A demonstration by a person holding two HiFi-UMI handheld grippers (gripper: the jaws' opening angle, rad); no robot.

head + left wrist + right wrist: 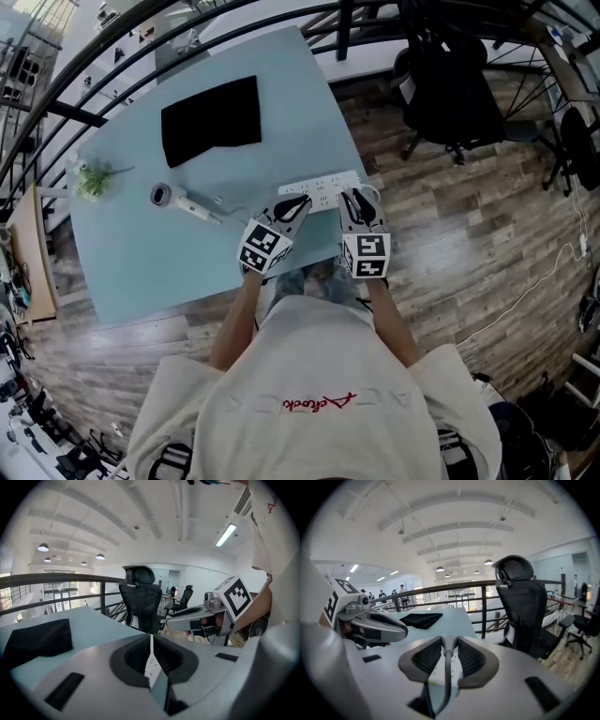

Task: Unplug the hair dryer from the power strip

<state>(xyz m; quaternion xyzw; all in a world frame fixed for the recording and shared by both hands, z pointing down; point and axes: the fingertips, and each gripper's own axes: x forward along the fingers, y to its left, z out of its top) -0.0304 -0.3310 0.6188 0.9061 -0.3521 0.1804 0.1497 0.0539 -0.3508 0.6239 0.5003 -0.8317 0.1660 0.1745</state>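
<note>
A white power strip (323, 187) lies near the front edge of the light-blue table (141, 253). The grey hair dryer (173, 197) lies to its left, and its cord trails toward the grippers. My left gripper (298, 202) hovers at the strip's left part; in the left gripper view it (151, 656) is shut with nothing between its pads. At the strip's right end, my right gripper (357, 197) is shut on the hair dryer's grey plug (448, 645), whose cord (446, 681) hangs down between the jaws. The strip (438, 670) shows just below. The plug's prongs are hidden.
A black cloth (211, 120) lies at the back of the table and a small green plant (92, 178) at its left edge. A black office chair (450, 84) stands beyond the right edge on the wooden floor. A railing runs behind the table.
</note>
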